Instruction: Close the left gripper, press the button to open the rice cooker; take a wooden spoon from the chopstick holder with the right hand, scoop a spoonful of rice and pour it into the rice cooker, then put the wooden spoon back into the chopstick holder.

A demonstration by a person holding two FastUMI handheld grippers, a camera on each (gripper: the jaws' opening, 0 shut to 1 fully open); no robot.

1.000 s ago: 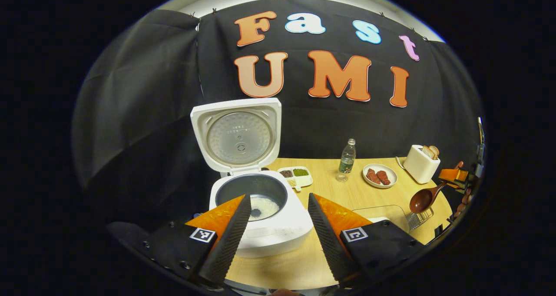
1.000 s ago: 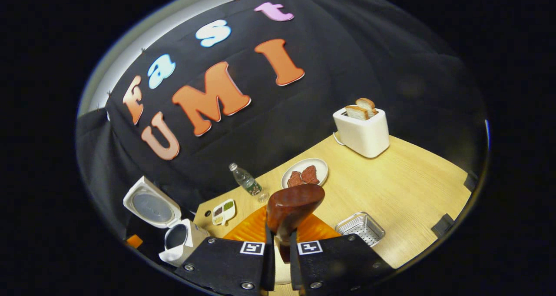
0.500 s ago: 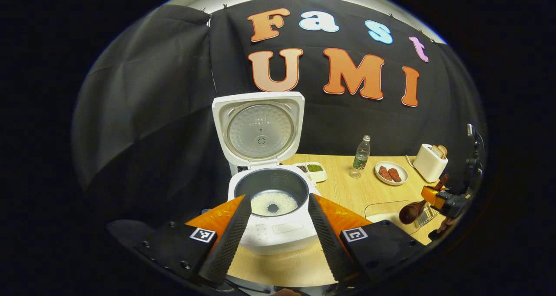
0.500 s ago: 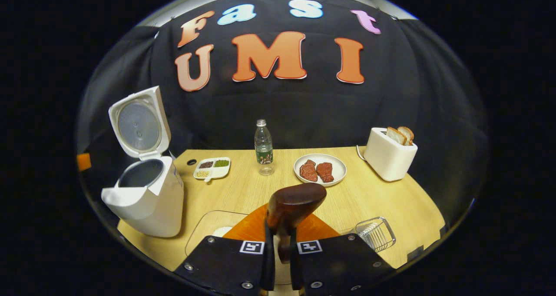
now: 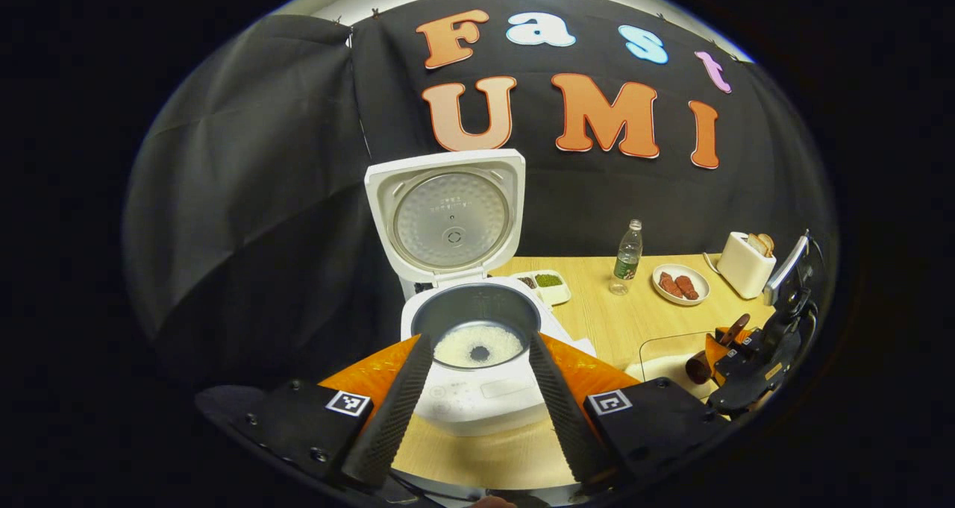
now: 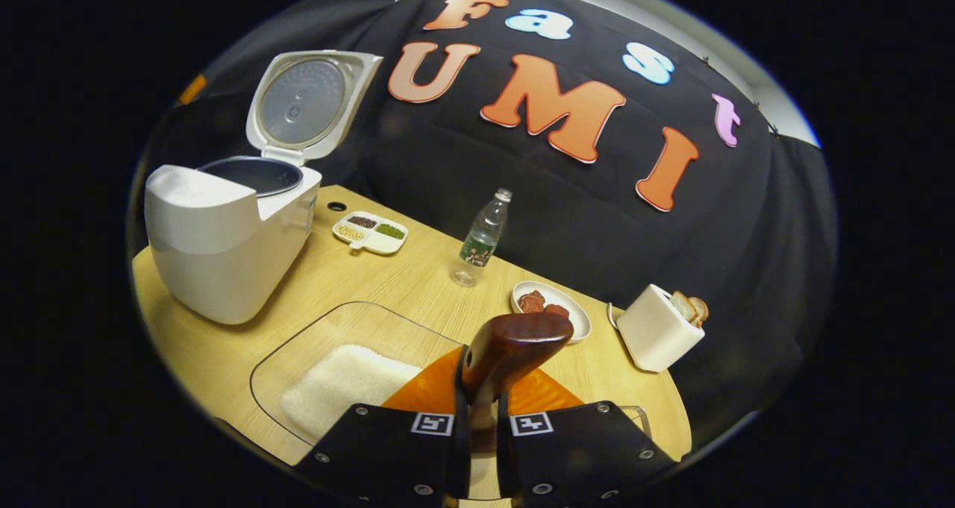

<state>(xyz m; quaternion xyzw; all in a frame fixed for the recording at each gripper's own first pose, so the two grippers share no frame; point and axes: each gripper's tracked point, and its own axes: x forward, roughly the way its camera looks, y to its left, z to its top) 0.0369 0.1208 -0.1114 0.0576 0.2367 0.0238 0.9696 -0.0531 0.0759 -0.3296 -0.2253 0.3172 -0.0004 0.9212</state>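
1. Centrally, the table (image 6: 224, 359) carried the rice cooker (image 5: 477, 389), lid up, rice lying in its pot.
2. Clear tray (image 6: 351, 321) beside it held rice (image 6: 336, 385).
3. Left gripper (image 5: 477, 403) hung before the cooker, fingers spread, empty.
4. Right gripper (image 6: 477, 441) was clamped on the wooden spoon (image 6: 515, 347), near the tray.
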